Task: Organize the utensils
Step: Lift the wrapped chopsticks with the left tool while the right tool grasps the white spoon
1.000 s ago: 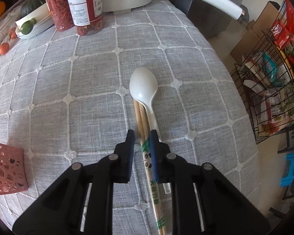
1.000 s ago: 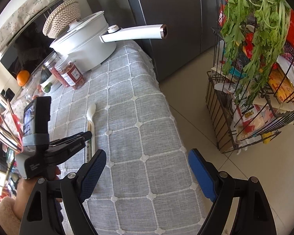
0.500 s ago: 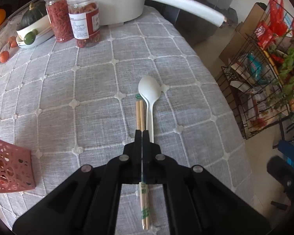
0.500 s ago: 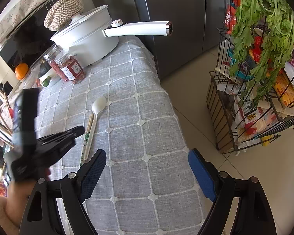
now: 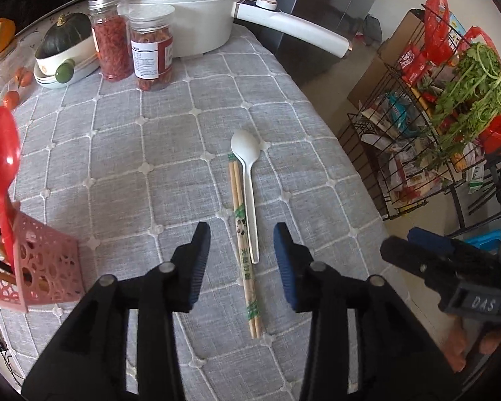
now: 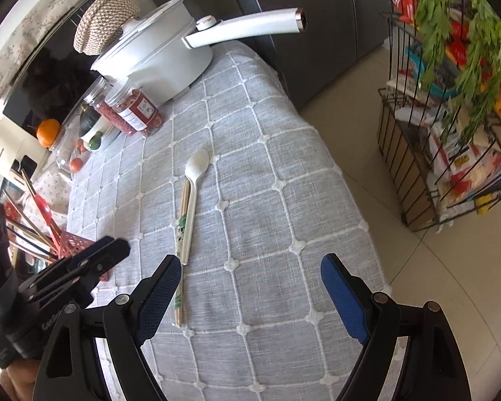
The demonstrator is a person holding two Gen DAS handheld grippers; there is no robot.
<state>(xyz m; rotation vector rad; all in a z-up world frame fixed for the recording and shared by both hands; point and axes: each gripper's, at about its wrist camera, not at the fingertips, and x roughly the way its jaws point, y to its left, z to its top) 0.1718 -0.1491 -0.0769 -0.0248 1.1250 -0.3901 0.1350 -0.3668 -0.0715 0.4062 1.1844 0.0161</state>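
Left gripper (image 5: 242,260) opening, empty above chopsticks (image 5: 245,250), white spoon (image 5: 248,180) alongside; right gripper (image 6: 247,294) spread, empty; pink holder (image 5: 40,267) near, possibly clear.

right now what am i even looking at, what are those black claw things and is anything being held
Those are handheld grippers, one in each of a person's hands, each carrying a camera that looks along its own fingers. One picture is from the left gripper, whose jaws are opening with nothing pressed between them; the other is from the right gripper, open and empty. On the grey tablecloth lie wrapped chopsticks beside a white spoon. A pink utensil holder holds a red spoon. Nothing is held.
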